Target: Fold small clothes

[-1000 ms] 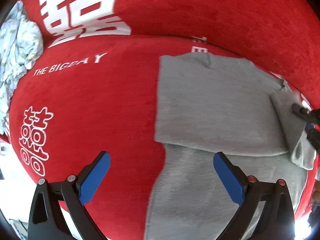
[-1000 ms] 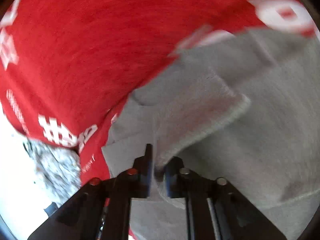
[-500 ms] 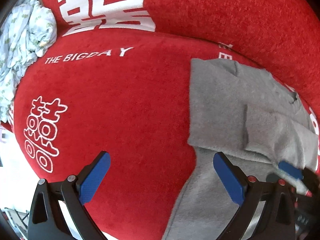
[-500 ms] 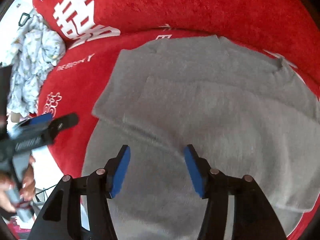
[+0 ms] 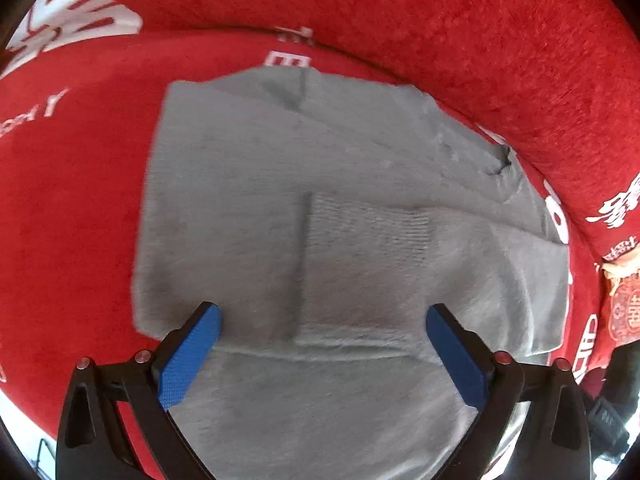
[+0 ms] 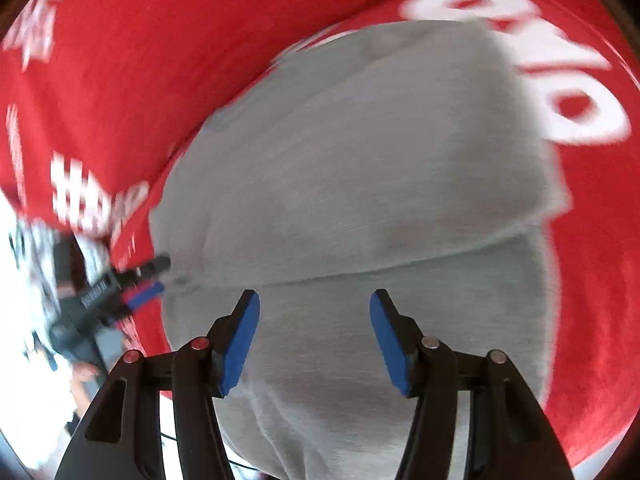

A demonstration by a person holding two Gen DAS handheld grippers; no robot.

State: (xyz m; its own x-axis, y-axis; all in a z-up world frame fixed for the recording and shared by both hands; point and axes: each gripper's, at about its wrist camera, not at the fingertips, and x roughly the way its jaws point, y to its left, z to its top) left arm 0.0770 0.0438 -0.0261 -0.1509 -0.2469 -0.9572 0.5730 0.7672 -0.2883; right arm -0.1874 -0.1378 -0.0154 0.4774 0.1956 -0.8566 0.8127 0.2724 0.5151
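Since the earlier frames, the right gripper (image 6: 315, 338) has let go of the grey sleeve it pinched and swung across the grey garment (image 5: 320, 220); the sleeve now lies folded inward over the body panel. On the red sofa cover (image 5: 440, 20), the garment lies spread on the seat, its top edge near the seam with the backrest and its lower part running toward the front edge. Both sleeves appear folded in, leaving a rough rectangle — probably the sleeve stage is done and a lengthwise fold comes next. Jaws of the right gripper stand about half open, pads clear of the cloth, holding nothing. The left gripper (image 5: 322, 350) has shifted over the garment — its jaws, still wide, are closing slightly, empty, above the folded layer's lower edge.
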